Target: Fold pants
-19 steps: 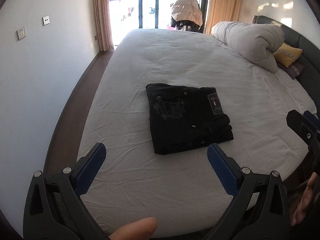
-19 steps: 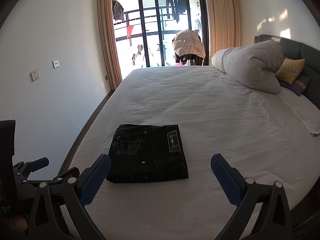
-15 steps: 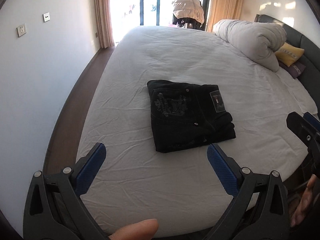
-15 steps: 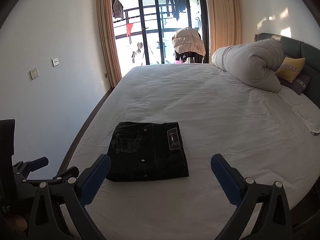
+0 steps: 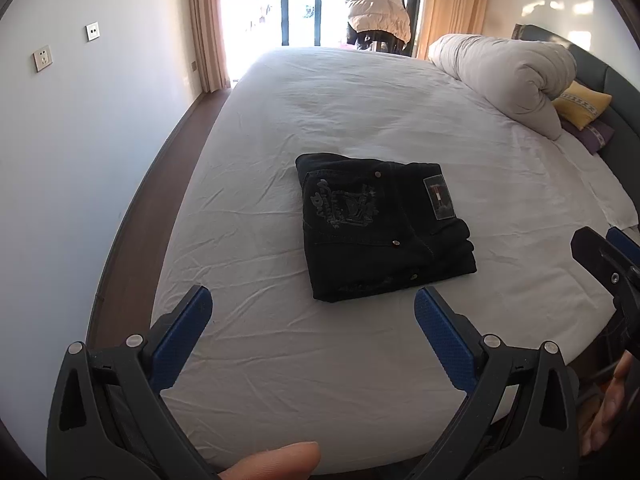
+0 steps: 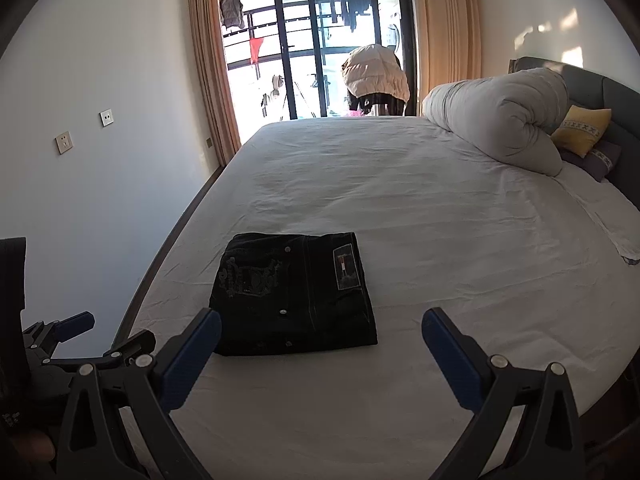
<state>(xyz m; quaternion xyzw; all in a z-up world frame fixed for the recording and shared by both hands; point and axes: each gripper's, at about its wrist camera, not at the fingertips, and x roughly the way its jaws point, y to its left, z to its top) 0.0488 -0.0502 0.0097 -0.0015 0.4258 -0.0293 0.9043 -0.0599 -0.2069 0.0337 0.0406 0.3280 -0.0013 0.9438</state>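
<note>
Black pants [image 5: 380, 228] lie folded into a compact rectangle on the white bed sheet [image 5: 360, 112], with a printed back pocket and a waist label facing up. They also show in the right wrist view [image 6: 292, 300]. My left gripper [image 5: 312, 312] is open and empty, held back above the bed's near edge, short of the pants. My right gripper [image 6: 320, 332] is open and empty, also held back from the pants. The right gripper's side shows at the left wrist view's right edge [image 5: 608, 256], and the left gripper shows at the right wrist view's lower left [image 6: 80, 340].
A rolled grey duvet [image 5: 508, 76] and a yellow pillow [image 5: 580, 104] lie at the bed's far right by the dark headboard [image 6: 600, 84]. A wall [image 5: 60, 140] and a strip of wooden floor [image 5: 160, 160] run along the bed's left. A balcony door [image 6: 320, 40] is at the far end.
Both grippers have drawn back and tilted slightly, so the pants sit a little lower in the left view. The pants have not moved. Both grippers stay open.
</note>
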